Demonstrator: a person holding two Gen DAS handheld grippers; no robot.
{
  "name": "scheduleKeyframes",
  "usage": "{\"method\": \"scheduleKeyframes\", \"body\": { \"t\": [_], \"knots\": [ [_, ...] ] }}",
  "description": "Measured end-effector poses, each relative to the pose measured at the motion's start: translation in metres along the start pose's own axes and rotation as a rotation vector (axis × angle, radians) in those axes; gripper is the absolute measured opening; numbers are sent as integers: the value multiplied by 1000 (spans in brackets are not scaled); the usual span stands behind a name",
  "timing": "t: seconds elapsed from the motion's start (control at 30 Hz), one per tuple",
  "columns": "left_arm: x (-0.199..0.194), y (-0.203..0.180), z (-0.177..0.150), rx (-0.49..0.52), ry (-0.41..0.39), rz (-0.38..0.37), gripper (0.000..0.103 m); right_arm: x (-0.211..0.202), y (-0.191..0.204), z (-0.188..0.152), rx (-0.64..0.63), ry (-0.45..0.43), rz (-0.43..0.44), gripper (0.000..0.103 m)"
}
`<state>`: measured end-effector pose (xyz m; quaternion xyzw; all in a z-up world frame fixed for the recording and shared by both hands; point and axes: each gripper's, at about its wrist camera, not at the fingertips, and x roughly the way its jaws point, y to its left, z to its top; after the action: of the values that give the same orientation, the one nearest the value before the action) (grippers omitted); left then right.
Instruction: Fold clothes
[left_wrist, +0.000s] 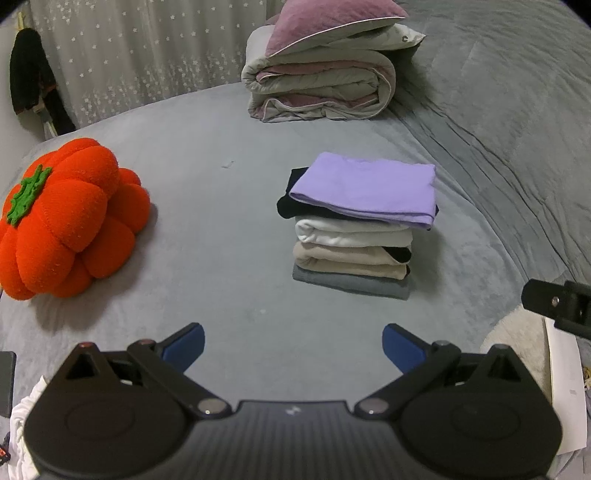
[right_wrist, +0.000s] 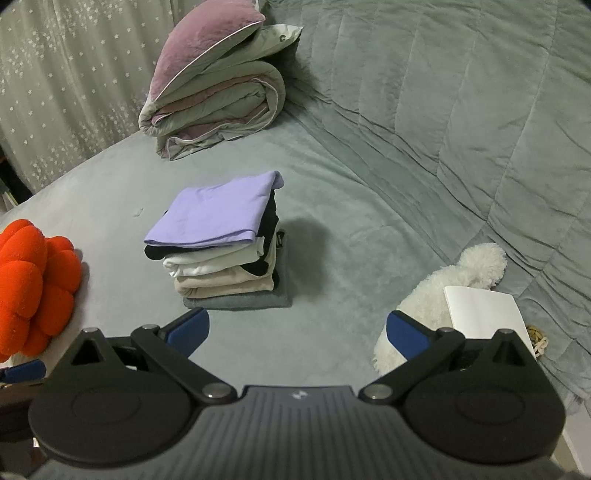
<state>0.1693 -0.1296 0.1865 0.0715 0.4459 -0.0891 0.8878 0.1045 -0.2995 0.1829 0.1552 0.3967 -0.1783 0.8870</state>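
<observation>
Orange pumpkin-shaped cushion, green felt stalk patch on top, resting on the grey bed cover at far left; well apart from the clothes. Left gripper, blue-padded fingers spread wide, nothing between them, held low over bare cover in front of the stack. Stack of folded clothes, mid-bed, slightly right of centre in the left wrist view: lilac garment on top, black piece beneath it jutting out to the left, then white, then beige, then a grey piece at the bottom lying flat on the cover; edges roughly aligned, upper layers shifted a little off square. Folded duvet, grey and mauve, behind the stack near the far edge, with a mauve pillow laid on top and a star-patterned curtain behind. Right gripper, fingers likewise parted and empty, hovering over the cover with the stack just ahead to its left; its tip shows at the right edge of the left wrist view. White fluffy toy on the cover at right, a white notebook lying against it.
</observation>
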Motion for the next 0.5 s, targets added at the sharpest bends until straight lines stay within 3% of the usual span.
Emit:
{"method": "scheduleKeyframes", "body": {
  "t": [0.5],
  "knots": [
    [-1, -1, -3, 4, 8, 2, 102, -3, 3, -2, -9, 3, 6, 103]
  ]
}}
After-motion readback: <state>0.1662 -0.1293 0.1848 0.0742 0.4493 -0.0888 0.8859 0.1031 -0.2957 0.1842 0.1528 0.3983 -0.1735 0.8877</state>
